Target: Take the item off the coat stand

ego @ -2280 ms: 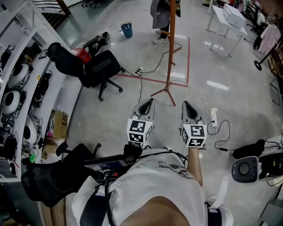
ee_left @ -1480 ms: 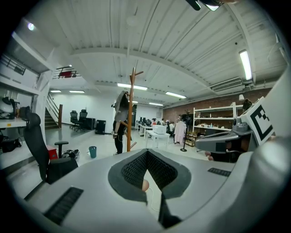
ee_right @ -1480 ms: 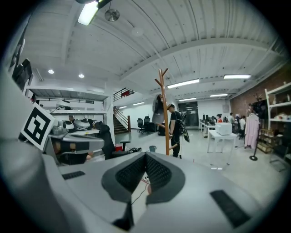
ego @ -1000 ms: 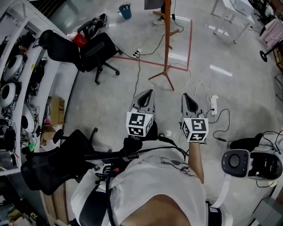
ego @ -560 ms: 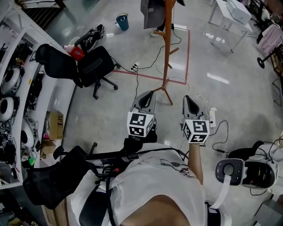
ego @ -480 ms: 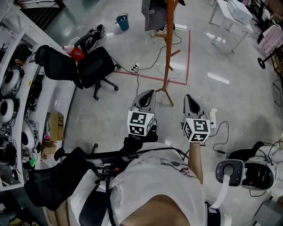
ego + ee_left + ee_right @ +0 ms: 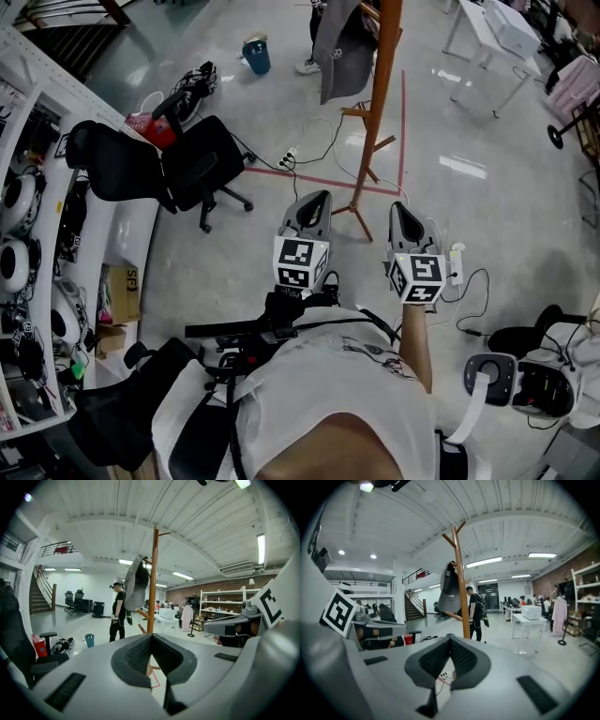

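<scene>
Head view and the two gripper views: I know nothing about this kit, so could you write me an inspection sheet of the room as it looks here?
Surface: glossy grey floor, with red tape lines around the stand's base.
Job's things: wooden coat stand upright; grey garment hanging on it, untouched.
Clutter: black office chair, blue bucket, cardboard box by the shelving.
Grippers: left gripper and right gripper both shut, empty, short of the stand.
Cables: white power strip on the floor near the right gripper; black leads trail towards the stand.
Surroundings: white shelving at left, white table far right, a person standing beyond the stand.
</scene>
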Demonstrator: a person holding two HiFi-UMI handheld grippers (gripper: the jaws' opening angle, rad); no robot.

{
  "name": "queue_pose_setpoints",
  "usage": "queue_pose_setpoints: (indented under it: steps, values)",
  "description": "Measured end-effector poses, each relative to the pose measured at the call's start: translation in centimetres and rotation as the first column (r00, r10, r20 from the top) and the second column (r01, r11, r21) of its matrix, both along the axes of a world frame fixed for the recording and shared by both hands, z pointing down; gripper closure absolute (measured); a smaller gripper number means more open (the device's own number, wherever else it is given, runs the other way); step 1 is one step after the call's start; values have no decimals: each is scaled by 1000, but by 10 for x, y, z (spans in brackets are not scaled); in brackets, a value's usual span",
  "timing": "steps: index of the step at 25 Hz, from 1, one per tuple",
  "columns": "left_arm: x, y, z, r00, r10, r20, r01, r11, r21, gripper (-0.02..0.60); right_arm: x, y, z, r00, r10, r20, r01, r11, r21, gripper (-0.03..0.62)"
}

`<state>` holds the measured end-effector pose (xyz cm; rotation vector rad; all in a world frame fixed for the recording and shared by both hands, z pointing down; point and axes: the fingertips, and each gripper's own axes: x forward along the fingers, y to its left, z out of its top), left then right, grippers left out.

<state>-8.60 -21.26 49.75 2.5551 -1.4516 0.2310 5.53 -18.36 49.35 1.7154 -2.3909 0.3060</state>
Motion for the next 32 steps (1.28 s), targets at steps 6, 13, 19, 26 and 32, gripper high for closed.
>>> queue_pose_setpoints:
  steps: [6,13,19,26,32]
  values:
    - [1,-24,7,1000,-6,-2,6,1000,-15,577,5,-18,11,1000,22,8,-22,999,-35,589]
    - [9,-40,-3,999,-40,2,40,999,17,577,14,-43,0,1000,-12,14,12,1000,2,589]
    - [10,-57,-30,996,-84,-3,84,993,85,577,17,-62,-37,999,-10,-32,14,994,105,589]
    - [16,-75,-49,993,-120,9,118,985,123,577,22,-81,-63,998,-19,-57,28,986,165,589]
    - [15,-97,-71,991,-133,33,125,976,180,577,16,-97,-86,996,-45,-76,62,971,233,589]
